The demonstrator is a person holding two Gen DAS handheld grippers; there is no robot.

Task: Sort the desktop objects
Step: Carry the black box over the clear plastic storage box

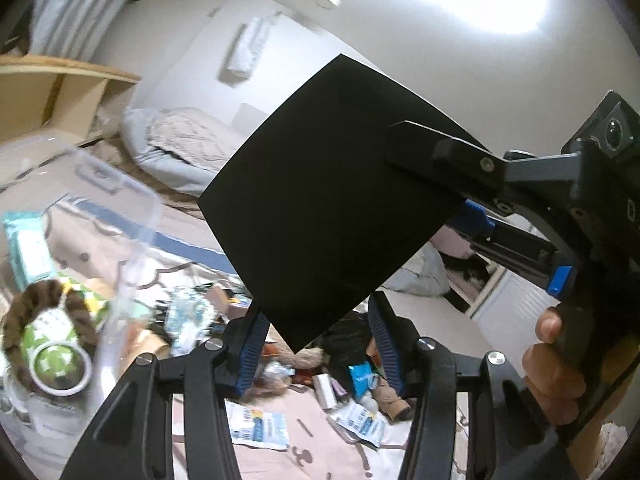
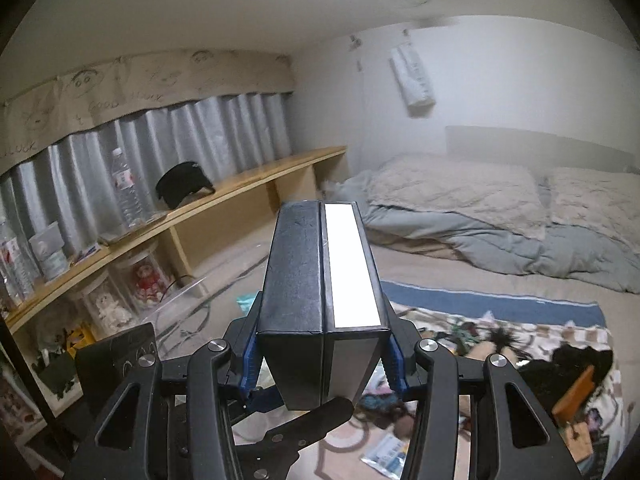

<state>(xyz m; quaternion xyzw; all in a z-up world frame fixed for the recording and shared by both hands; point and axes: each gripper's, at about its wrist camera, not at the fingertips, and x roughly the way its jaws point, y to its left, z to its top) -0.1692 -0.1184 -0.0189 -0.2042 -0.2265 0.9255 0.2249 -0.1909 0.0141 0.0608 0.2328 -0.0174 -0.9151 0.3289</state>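
Where right tool (image 2: 320, 344) clamps, black box (image 2: 318, 280) (upright)

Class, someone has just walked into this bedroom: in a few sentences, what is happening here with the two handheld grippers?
A person is sorting clutter with a gripper in each hand. The right gripper is clamped on a black box with a white strip on its top, held up in the air. The left gripper is open, its fingers on either side of the box's lower corner without gripping it. Below, packets and other odds and ends lie scattered on a patterned blanket, beside a clear plastic bin.
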